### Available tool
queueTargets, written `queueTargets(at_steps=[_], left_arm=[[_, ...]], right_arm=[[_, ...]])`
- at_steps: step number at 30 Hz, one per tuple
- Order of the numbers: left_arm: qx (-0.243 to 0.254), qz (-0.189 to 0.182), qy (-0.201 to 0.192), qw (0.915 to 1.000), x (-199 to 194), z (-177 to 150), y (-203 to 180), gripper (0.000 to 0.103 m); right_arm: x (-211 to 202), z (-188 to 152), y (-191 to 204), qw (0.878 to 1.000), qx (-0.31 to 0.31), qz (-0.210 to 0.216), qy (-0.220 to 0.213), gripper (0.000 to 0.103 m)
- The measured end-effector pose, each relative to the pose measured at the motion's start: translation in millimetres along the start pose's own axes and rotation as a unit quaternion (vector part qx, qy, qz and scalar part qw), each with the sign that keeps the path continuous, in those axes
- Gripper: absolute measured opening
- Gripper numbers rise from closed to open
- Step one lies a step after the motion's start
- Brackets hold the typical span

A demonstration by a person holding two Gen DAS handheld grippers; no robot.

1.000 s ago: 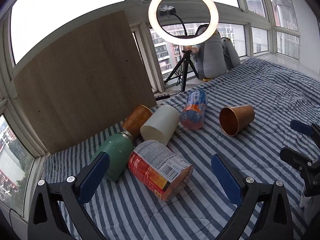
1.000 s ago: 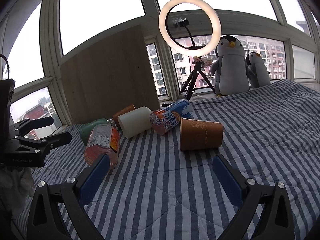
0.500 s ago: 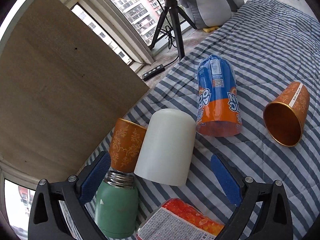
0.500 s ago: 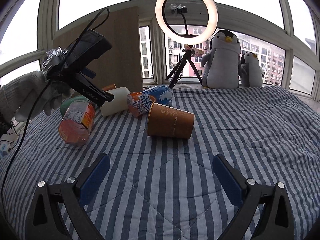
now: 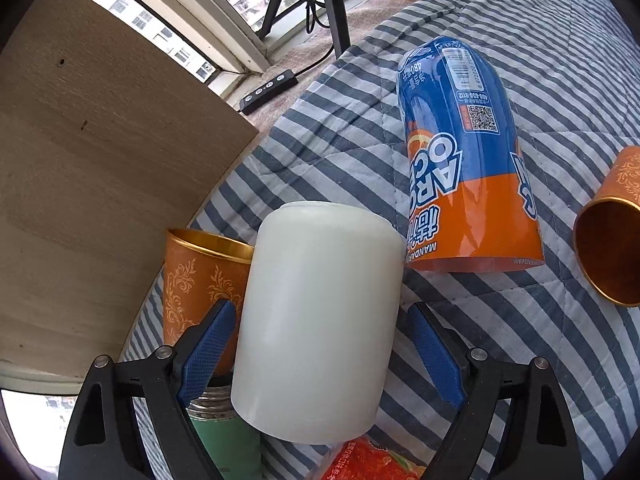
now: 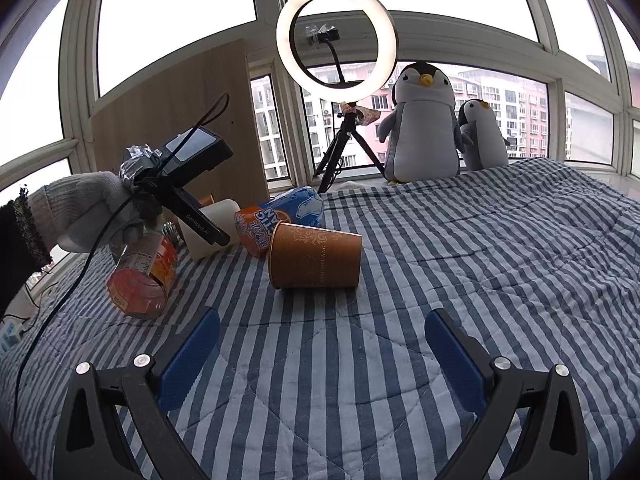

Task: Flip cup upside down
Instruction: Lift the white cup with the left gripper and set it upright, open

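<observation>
A white cup [image 5: 320, 320] lies on its side on the striped blanket, its closed end pointing away from me. My left gripper [image 5: 320, 344] is open, its blue pads on either side of the cup with small gaps. The right wrist view shows the same white cup [image 6: 218, 224] partly behind the left gripper [image 6: 196, 216] and gloved hand. An orange paper cup [image 6: 316, 256] lies on its side ahead of my right gripper [image 6: 320, 360], which is open and empty above the blanket.
Around the white cup lie another orange patterned cup [image 5: 200, 280], a green flask [image 5: 224, 440], a blue-orange can [image 5: 460, 160] and an orange-labelled can [image 6: 144, 276]. A wooden board [image 5: 100, 160] stands at the left. A ring light [image 6: 336, 40] and penguin toys [image 6: 424, 120] stand behind.
My left gripper has moved forward and down until its pads straddle the white cup. The right gripper has shifted a little, staying open.
</observation>
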State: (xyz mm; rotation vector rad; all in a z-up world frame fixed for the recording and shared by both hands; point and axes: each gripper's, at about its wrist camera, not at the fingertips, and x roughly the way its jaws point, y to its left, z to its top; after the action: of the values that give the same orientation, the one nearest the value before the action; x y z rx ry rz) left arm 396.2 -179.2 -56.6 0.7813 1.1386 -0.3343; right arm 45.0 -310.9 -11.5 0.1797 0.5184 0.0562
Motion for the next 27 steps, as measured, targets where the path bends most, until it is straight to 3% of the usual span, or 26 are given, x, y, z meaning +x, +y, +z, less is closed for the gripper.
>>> queueTargets(at_steps=[2, 5, 9, 18, 27], left_arm=[[0.006, 0.008, 0.012, 0.9999, 7, 2, -1, 0.082], [0.013, 0.026, 0.028, 0.9992, 13, 5, -2, 0.079], [0.009, 0.011, 0.007, 0.9999, -5, 0, -5, 0.079], [-0.017, 0.026, -0.038, 0.9988, -65, -20, -4, 0.077], [0.010, 0.000, -0.064, 0.9979, -111, -61, -57, 0.077]], right_arm=[[-1, 0, -2, 1.000, 0.005, 0.001, -0.004, 0.101], [0, 0, -3, 1.000, 0.009, 0.001, -0.003, 0.101], [0, 0, -3, 1.000, 0.010, -0.002, -0.003, 0.101], [-4, 1, -7, 1.000, 0.017, -0.013, -0.014, 0.101], [-9, 2, -10, 0.999, 0.021, -0.020, -0.025, 0.101]])
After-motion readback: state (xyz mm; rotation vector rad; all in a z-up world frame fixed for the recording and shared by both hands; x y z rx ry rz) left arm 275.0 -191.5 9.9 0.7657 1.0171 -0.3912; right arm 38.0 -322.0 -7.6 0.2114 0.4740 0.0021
